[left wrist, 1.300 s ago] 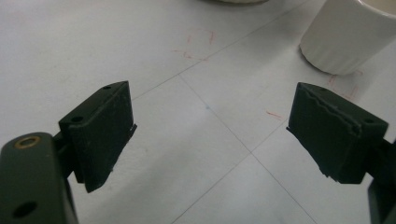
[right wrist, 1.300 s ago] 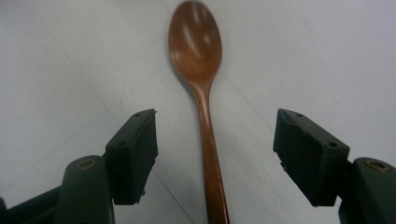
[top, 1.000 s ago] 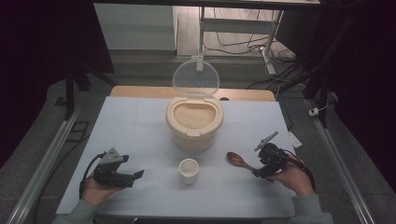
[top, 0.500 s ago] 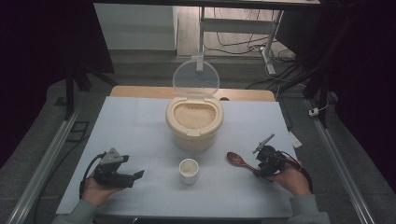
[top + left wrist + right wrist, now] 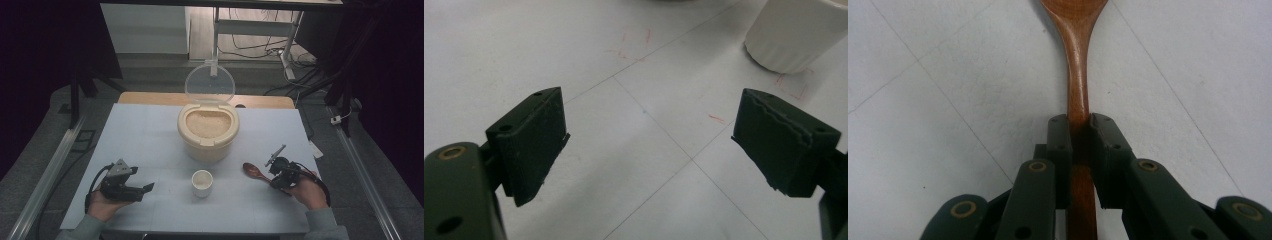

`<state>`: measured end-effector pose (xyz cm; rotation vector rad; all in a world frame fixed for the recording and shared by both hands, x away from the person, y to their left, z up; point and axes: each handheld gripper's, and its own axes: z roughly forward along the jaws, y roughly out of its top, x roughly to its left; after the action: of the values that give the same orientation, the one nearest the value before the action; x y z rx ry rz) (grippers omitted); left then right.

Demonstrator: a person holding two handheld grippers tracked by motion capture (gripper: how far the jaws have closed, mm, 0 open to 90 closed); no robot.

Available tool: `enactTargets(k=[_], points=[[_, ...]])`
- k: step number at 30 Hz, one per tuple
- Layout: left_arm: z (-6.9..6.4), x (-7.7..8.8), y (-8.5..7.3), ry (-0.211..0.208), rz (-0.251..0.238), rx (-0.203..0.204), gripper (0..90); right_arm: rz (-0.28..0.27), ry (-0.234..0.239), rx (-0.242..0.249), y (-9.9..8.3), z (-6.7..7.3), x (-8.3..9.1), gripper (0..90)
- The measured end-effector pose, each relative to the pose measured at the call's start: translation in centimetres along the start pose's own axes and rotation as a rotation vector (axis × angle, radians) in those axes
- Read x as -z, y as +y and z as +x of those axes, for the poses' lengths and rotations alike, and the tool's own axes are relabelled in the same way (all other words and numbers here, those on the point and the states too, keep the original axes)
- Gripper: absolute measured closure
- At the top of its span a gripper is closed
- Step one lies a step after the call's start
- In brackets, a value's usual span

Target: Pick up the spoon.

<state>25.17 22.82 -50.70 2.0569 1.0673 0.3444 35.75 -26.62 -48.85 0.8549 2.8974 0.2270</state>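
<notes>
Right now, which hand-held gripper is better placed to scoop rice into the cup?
Right. The right hand-held gripper has just closed on the wooden spoon handle. The left hand-held gripper is open, holding nothing, beside the cup. The rice container stands open.

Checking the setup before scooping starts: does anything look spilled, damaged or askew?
Nothing spilled. The left gripper's right pad has a ragged, chipped edge. The right gripper has just closed on the wooden spoon; rice container and cup stand upright.
</notes>
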Motion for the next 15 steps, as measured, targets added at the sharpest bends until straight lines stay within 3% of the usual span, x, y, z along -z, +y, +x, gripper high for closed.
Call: enactTargets(k=[7, 15], points=[[0.0, 0.0, 0.0, 0.0, 0.0, 0.001, 14.0, -0.034, 0.006, -0.009, -0.4, -0.1, 0.2, 79.8], [0.2, 0.0, -0.1, 0.004, 0.001, 0.006, 14.1, -0.178, 0.038, -0.037, -1.2, -0.6, 2.3, 79.9]])
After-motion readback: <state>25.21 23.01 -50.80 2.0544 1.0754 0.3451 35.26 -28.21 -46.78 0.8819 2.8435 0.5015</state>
